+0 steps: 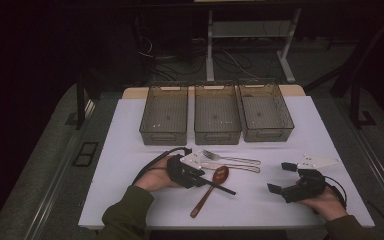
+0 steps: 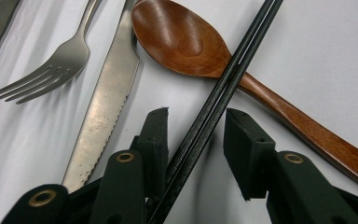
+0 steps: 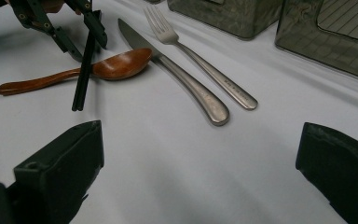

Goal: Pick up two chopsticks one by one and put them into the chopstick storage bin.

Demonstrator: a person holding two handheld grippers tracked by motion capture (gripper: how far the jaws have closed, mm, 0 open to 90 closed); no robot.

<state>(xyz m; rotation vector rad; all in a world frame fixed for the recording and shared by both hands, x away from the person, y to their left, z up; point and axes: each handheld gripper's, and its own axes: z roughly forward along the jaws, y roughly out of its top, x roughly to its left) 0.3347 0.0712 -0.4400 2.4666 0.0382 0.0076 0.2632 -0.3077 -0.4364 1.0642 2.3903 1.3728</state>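
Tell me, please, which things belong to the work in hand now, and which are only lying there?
In the work:
- black chopsticks, between the jaws of the left gripper, pads not yet pressing
- wooden spoon, under the chopsticks

Lying about:
- knife
- fork
- three mesh bins
- right gripper, open, apart

High view: above near edge, facing forward and down over whole table (image 1: pixel 130 200). Left gripper view: very close, just above the chopsticks (image 2: pixel 223 88). Right gripper view: low, from right, facing left. All share the spoon (image 3: pixel 116 65).
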